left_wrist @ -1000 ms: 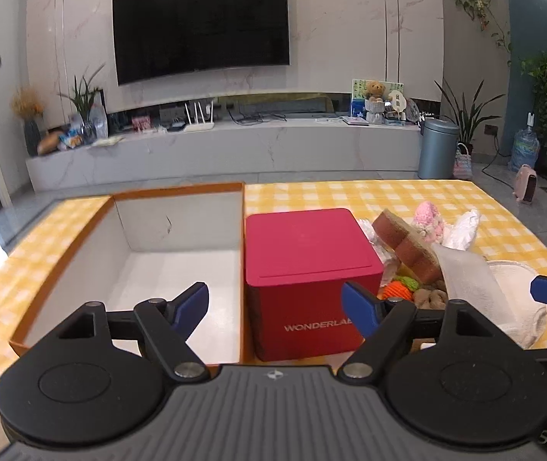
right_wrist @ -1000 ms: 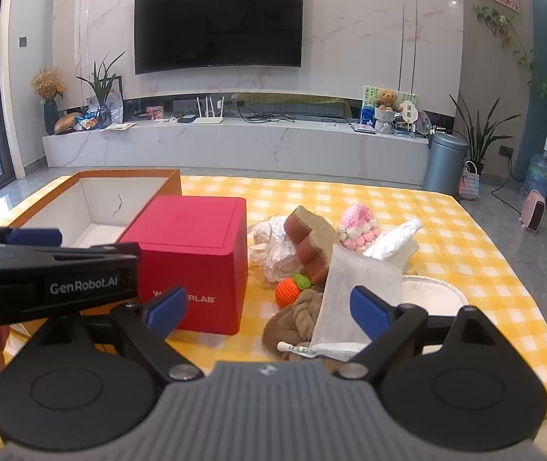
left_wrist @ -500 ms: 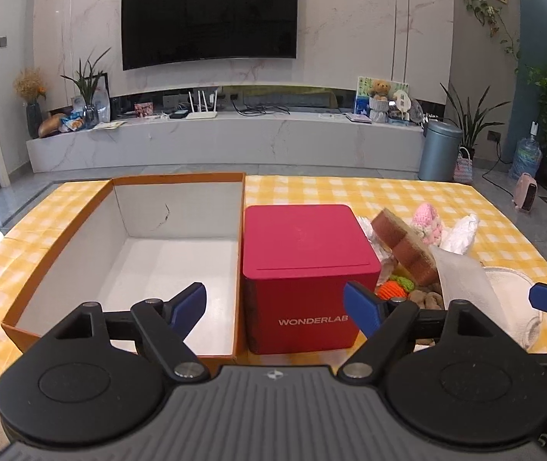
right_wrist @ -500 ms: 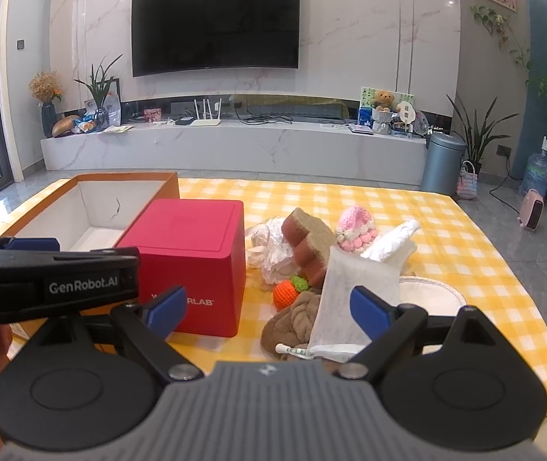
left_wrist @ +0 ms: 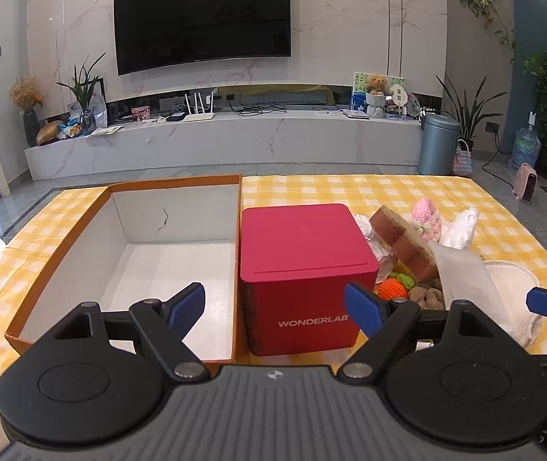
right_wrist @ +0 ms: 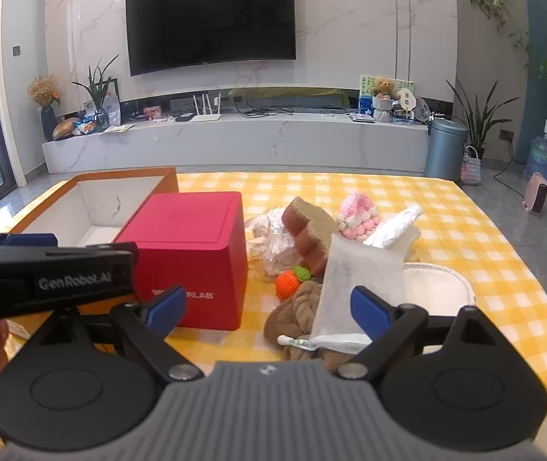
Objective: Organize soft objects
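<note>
A pile of soft things lies on the yellow checked table: a brown sponge [right_wrist: 308,234], a pink knitted toy [right_wrist: 358,211], an orange knitted carrot [right_wrist: 288,286], a white cloth [right_wrist: 361,288], a brown plush piece [right_wrist: 296,315], crumpled white plastic [right_wrist: 273,238] and a white pad [right_wrist: 438,288]. An open orange box [left_wrist: 119,269] with a white inside sits at left. A red WONDERLAB box [left_wrist: 304,269] stands beside it. My left gripper [left_wrist: 275,303] is open, low in front of the red box. My right gripper [right_wrist: 269,307] is open in front of the pile.
The table's near edge runs just below both grippers. The left gripper's body [right_wrist: 46,272] shows at the left of the right wrist view. A TV wall, a low marble console and a grey bin [left_wrist: 438,146] stand beyond the table.
The left gripper has pulled back and risen a little, so more of the orange box shows. The right gripper has barely moved. Both stay open.
</note>
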The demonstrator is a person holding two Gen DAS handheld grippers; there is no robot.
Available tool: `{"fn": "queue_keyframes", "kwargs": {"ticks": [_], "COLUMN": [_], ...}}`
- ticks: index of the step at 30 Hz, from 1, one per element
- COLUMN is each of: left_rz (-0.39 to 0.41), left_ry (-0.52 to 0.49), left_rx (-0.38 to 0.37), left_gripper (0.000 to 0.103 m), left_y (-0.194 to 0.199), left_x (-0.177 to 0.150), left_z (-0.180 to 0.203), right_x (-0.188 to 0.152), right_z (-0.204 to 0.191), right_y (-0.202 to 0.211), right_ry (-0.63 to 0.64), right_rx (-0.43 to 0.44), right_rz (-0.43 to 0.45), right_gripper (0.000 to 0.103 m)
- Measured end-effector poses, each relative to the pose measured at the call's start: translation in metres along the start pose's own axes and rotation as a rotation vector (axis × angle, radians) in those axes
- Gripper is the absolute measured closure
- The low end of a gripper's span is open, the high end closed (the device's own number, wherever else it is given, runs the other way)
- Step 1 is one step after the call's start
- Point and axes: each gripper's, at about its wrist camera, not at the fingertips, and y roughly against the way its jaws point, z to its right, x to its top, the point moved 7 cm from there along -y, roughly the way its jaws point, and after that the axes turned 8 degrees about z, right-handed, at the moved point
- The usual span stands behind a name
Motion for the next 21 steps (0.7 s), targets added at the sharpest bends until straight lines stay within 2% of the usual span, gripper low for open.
{"fn": "queue_keyframes", "kwargs": {"ticks": [8, 11, 15, 18, 21], "left_rz": [0.016, 0.010, -0.010, -0.058, -0.089], "left_ry": [-0.006, -0.009, -0.051, -0.090, -0.131], "left_rx": [-0.013, -0.038, -0.127, -0.215, -0.301], "left_gripper": [0.006, 0.006, 0.004, 0.003, 0.002], "left_y": [0.001, -0.003, -0.009, -0.017, -0.030], "left_x": [0.019, 0.025, 0.026, 0.017, 0.005], "left_z": [0.007, 0.018, 0.046, 0.072, 0.100], "right_x": [0.002, 0.008, 0.023, 0.031, 0.031], "right_z": [0.038, 0.063, 0.096, 0.123, 0.151], "right_y": [0.005, 0.004, -0.001, -0.008, -0.016], "right_ry": [-0.007, 0.024, 0.100, 0.146, 0.125], "right_rx": [-0.063, -0.116, -0.154, -0.207, -0.220], "right_rz": [-0.030, -0.052, -0.076, -0.080, -0.074], "right_gripper": [0.012, 0.012, 0.011, 0.011, 0.011]}}
